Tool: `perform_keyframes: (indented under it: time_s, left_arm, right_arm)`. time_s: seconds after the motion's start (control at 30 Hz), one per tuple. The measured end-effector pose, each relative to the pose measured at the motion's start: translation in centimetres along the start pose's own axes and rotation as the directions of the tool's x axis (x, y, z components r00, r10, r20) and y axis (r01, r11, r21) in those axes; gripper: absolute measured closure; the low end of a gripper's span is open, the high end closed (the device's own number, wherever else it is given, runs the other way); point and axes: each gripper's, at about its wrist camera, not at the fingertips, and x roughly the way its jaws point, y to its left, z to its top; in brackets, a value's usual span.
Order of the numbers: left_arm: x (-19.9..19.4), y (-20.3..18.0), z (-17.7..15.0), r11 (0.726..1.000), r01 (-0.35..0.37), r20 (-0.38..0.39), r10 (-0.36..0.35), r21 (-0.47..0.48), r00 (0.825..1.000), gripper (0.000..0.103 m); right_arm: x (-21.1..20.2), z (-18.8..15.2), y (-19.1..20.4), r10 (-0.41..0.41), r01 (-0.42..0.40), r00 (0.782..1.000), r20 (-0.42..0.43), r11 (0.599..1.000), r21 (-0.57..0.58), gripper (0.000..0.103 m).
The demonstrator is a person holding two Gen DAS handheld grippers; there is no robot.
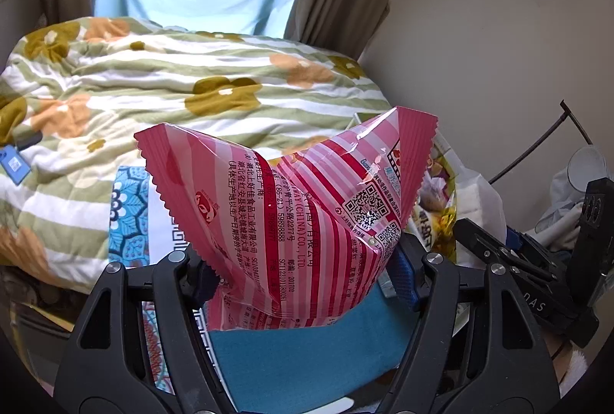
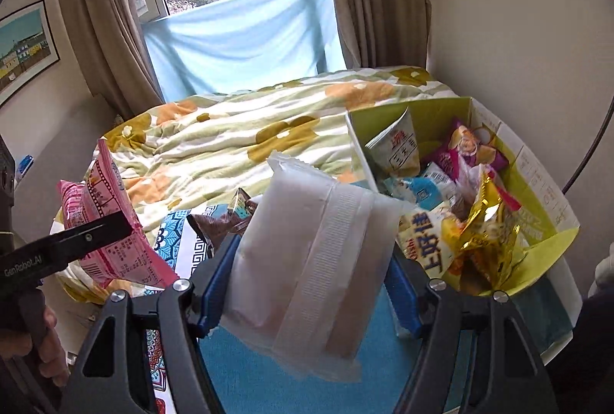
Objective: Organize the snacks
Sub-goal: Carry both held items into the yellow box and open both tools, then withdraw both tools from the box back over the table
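Bed with flowered quilt; patterned cloth, snack-filled green box, brown packet on it.

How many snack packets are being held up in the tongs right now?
2. A pink striped packet is clamped in the left tongs, and a frosted white packet is clamped in the right tongs. More snacks sit in the green box, not held.

The pink striped foil snack bag clamped between the left fingers reads "(CHINA) CO., LTD." and "5989888". Left of the right fingers, a black gripper arm reads "GenRobot.AI".
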Motion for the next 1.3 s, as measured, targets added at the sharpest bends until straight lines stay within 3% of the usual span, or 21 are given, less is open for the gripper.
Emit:
perform_keyframes:
  time_s: [0.3,0.57,0.7,0.77,0.8,0.87,0.93,1.07,1.3]
  left_arm:
    - [4.8,-12.2,2.1,1.0,0.008,0.015,-0.008,0.003,1.0,0.034]
    - [12.4,-20.1,2.5,0.999,-0.01,-0.042,0.008,-0.042,0.999,0.034]
    - [15.9,-21.3,3.0,0.997,-0.026,-0.086,0.019,-0.078,0.996,0.031]
    - [17.8,-21.7,3.2,0.994,-0.041,-0.119,0.029,-0.1,0.992,0.014]
    - [18.6,-21.8,3.2,0.992,-0.063,-0.13,0.049,-0.109,0.99,0.001]
    - [20.4,-21.6,2.6,0.986,-0.101,-0.186,0.075,-0.133,0.98,0.0]
    - [21.2,-21.3,1.8,0.981,-0.122,-0.232,0.085,-0.15,0.969,0.001]
    - [20.7,-20.9,1.0,0.982,-0.097,-0.213,0.061,-0.162,0.975,0.001]
    - [18.9,-21.2,1.0,0.983,-0.151,-0.182,0.131,-0.102,0.975,0.001]
  right_arm:
    - [-3.2,5.1,-10.7,0.049,-0.047,0.997,0.064,0.998,-0.03,0.036]
    - [-1.9,7.2,-19.8,0.084,-0.081,0.995,0.044,0.994,-0.069,0.036]
    - [-0.6,7.6,-22.6,0.101,-0.1,0.995,0.002,0.99,-0.099,0.04]
    - [0.0,7.8,-23.3,0.114,-0.115,0.993,-0.018,0.987,-0.116,0.043]
    - [0.4,7.7,-23.6,0.108,-0.111,0.994,-0.034,0.985,-0.128,0.043]
    - [1.8,7.4,-23.8,0.139,-0.149,0.987,-0.077,0.977,-0.151,0.061]
    - [3.7,7.0,-24.2,0.188,-0.207,0.974,-0.128,0.965,-0.157,0.073]
    - [3.3,6.8,-25.6,0.232,-0.244,0.966,-0.111,0.962,-0.119,0.073]
    - [4.0,6.9,-26.3,0.249,-0.265,0.956,-0.153,0.959,-0.096,0.073]
